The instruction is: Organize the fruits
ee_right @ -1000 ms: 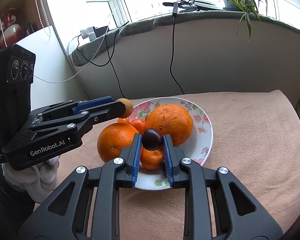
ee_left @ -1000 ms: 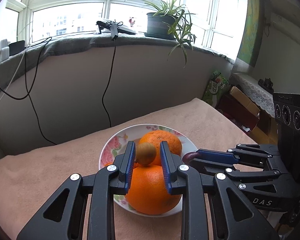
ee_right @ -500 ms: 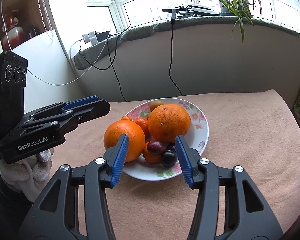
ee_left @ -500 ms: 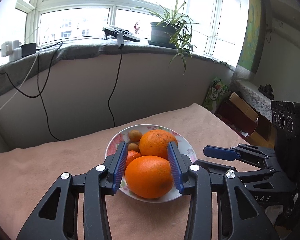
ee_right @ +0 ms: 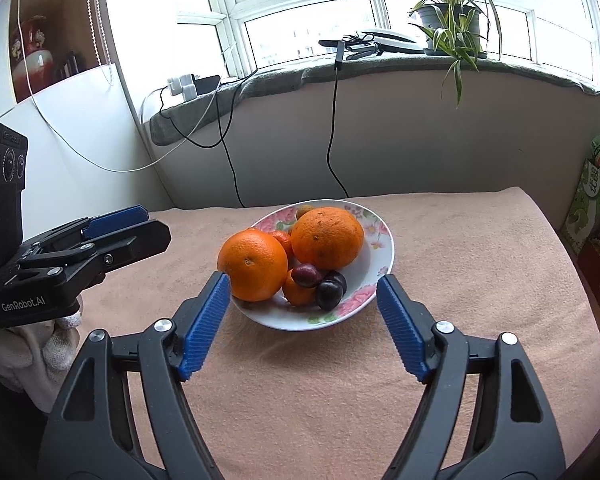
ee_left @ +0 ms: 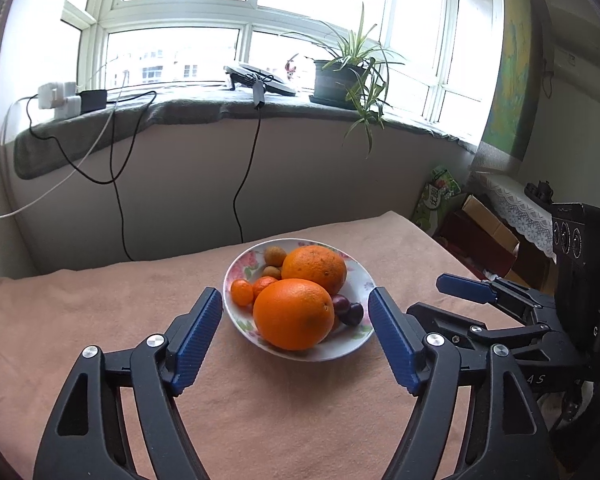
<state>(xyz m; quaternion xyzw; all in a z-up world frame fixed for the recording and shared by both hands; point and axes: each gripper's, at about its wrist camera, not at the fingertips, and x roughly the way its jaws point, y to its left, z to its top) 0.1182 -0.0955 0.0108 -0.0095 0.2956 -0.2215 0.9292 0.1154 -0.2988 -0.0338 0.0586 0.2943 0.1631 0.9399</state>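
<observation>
A floral white plate [ee_left: 360, 280] [ee_right: 382, 256] sits on the pink cloth-covered table. It holds two large oranges [ee_left: 294, 314] [ee_right: 253, 264], small tangerines [ee_left: 241, 292], two brown kiwis [ee_left: 275, 255] and two dark plums [ee_left: 350, 312] [ee_right: 330, 285]. My left gripper [ee_left: 296, 340] is open and empty, held back from the plate's near side; it also shows in the right wrist view [ee_right: 124, 228]. My right gripper [ee_right: 302, 320] is open and empty, also back from the plate; it shows in the left wrist view [ee_left: 468, 292].
The table [ee_left: 100, 320] ends near a grey wall with hanging cables [ee_left: 248, 176]. A windowsill carries a potted plant [ee_left: 340, 80], a charger and a ring lamp. Boxes and a green bag [ee_left: 436, 196] stand right of the table.
Both grippers opened, leaving the kiwi and the plum on the plate, and pulled back and up from it. The jaws now stand wide apart.
</observation>
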